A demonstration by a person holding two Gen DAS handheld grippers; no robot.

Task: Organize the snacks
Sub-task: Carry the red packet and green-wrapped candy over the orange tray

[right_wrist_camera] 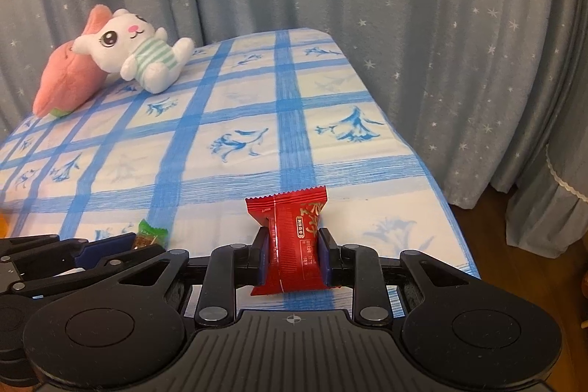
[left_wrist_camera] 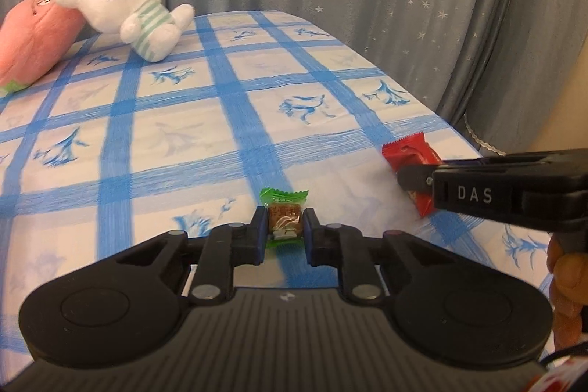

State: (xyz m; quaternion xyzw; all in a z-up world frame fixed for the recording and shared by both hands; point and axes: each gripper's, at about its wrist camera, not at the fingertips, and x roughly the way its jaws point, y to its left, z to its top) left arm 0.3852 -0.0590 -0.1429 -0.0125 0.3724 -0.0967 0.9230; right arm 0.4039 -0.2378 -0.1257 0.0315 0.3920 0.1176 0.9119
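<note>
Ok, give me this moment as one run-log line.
left gripper: shut on green-wrapped snack | right gripper: shut on red snack packet | surface: blue-checked cloth | background: plush rabbit

Your left gripper (left_wrist_camera: 284, 237) is matte black, with blue finger pads (left_wrist_camera: 261, 237) and silver pivot screws. Your right gripper (right_wrist_camera: 294, 258) matches; white "DAS" lettering marks its side

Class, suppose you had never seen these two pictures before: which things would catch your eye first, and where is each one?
Most striking is the red snack packet, pinched between the right gripper near the right edge of the blue-checked bed. Next, the small green-wrapped snack sits clamped in the left gripper, just left of the red one. At the far left, a white plush rabbit leans on a pink pillow before the starry curtain.
</note>
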